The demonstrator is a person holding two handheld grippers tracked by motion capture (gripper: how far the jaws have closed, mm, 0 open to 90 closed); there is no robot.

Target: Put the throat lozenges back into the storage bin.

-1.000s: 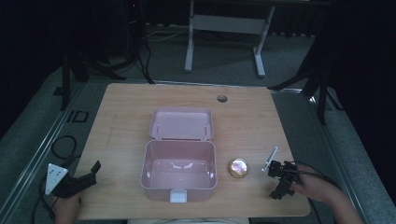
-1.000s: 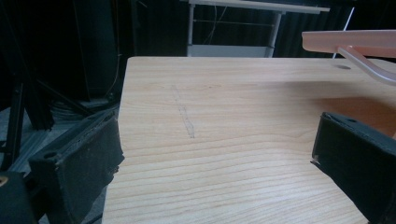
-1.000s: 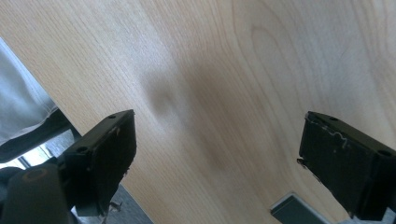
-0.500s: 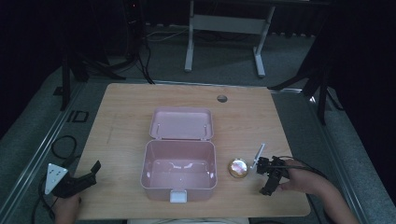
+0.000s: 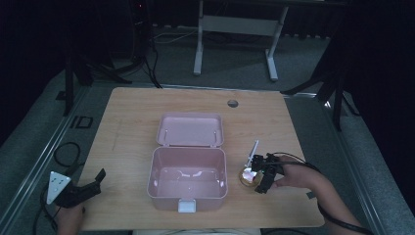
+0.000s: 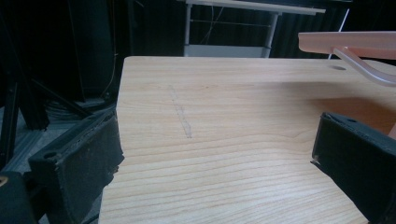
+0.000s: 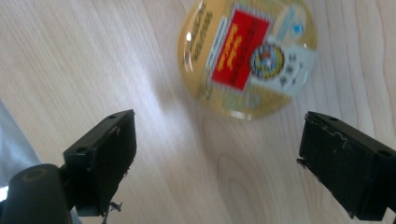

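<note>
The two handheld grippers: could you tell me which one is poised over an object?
The right gripper, beside the open pink plastic box: its open jaws hover above the round yellow tin with a red label. The left gripper has bare wooden table ahead.

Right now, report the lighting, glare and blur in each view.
High view: dim, the room beyond the table nearly black, with glare washing out the round tin. Left gripper view: evenly lit wood grain, soft shadow under the pink box. Right gripper view: bright, the tin's label blurred, a small highlight on its rim.
</note>
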